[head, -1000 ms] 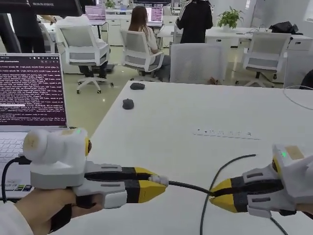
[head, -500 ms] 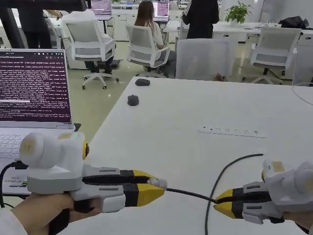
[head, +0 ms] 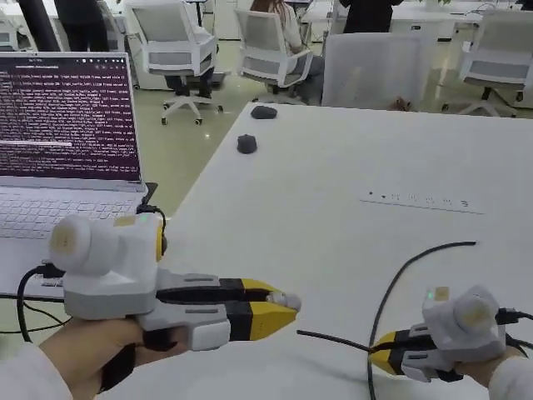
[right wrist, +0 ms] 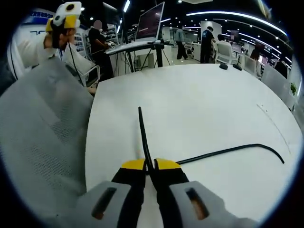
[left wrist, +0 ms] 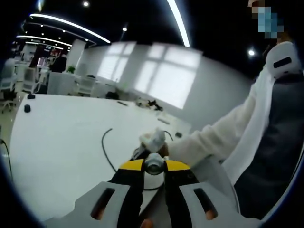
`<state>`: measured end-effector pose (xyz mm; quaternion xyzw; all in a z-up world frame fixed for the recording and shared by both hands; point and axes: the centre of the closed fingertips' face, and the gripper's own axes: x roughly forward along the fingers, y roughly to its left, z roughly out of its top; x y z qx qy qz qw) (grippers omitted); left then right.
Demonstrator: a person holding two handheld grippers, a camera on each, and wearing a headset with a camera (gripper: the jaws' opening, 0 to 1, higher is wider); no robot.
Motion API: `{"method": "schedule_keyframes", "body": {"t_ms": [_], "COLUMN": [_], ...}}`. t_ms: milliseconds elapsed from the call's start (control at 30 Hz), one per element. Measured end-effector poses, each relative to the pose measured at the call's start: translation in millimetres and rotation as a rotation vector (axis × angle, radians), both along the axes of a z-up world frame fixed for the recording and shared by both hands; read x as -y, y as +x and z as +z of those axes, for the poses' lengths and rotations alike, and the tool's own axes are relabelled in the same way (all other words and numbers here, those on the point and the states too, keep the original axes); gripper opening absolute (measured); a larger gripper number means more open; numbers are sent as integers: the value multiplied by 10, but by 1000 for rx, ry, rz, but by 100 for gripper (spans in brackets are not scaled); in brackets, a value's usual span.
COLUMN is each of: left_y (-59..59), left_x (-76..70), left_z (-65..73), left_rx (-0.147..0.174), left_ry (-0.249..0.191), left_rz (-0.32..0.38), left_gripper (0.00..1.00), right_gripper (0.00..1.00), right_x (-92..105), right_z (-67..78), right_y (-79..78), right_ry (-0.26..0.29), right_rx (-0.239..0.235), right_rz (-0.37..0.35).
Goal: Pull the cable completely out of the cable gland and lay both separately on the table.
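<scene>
— Over the near left corner of the tabletop [head: 333,242], your left tool [head: 287,307] is clenched. Its yellow tips are pinched on the cable gland [left wrist: 153,163], a small pale round piece that sits right at the tip between the two jaws.

— Agreed, and that gland is free of the cable. Your left gripper view looks straight along the jaws at its round end.

— Your right tool [head: 376,353] is low by the near edge, toward the right corner. Its jaws are closed tight on the black cable [right wrist: 144,135]. Your right gripper view shows the cable nipped just at the yellow tips.

— From that grip a short free end sticks out toward your left tool. It stops short of the gland, so the two are apart. The rest of the cable bends away from your right tool and lies on the tabletop in a long curve away from the near edge.

— Whether the short end touches the tabletop, I cannot tell.

— Beyond your left hand [head: 83,354], an open laptop [head: 67,125] stands on a neighbouring surface off the left edge. A dark mouse [head: 246,143] lies near that edge, well apart from both tools.
</scene>
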<state>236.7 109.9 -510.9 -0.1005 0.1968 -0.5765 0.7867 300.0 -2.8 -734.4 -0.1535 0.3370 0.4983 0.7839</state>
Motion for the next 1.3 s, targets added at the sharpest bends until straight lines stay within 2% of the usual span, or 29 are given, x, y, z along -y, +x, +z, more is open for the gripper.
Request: {"method": "schedule_keyframes", "body": {"t_ms": [133,267,533,667,867,967,1100,1300], "left_y": [-11,-13,45,61,160,233,383,686], "left_x": [-12,-26,-81,-66,11,70,139,190], "left_z": [-64,-92,-143,-184,-239,-308,-454,-700], "left_rx": [-12,-21,-36,-42,-40,-25,-21,-21], "left_ry": [17,21,30,37,50,75,108,151], "left_rz": [5,9,23,16,-2,-18,-22,31], "left_gripper": [16,16,16,16,16,16,16,16], "right_gripper": [6,7,10,17,23,25,27,31], "right_x": [-13,-17,10,23,77,125,186,297], "right_z": [-137,-203,-149,-96,55,142,304,586], "right_y": [-41,-63,-50,-46,-65,-95,-137,-262], "right_ry": [-8,-12,20,35,61,70,101,139], "right_rx": [-41,-60,-59,-47,-25,-12,4,45], "right_rz": [-15,-22,-58,-67,-84,-94,-122,-154]}}
